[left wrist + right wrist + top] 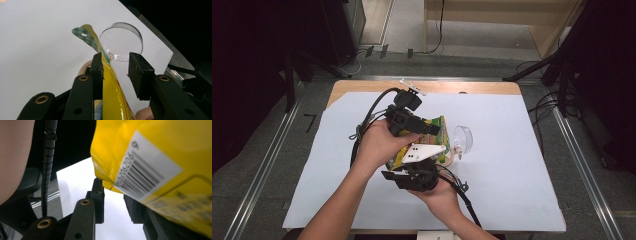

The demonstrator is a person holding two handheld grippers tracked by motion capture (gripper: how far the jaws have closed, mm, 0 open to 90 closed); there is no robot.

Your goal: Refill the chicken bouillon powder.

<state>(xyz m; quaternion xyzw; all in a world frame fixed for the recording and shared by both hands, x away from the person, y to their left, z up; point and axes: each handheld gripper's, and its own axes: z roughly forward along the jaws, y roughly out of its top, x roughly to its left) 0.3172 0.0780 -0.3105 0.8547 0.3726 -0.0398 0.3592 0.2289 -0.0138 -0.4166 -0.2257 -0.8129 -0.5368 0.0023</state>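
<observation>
We hold the yellow snack bag (438,131) up above the bench (512,165) between both grippers, beside the clear cup (463,138). The left gripper (115,72) has its jaws parted, the bag's top seam against one pad; the right gripper (113,200) cannot be told. Next we judge: clench on the seam and pull it open

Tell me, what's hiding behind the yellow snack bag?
In the left gripper view, behind the yellow snack bag a clear round cup lies tipped on the white sheet. A tan ring peeks out too; the bag covers the rest of it.
</observation>
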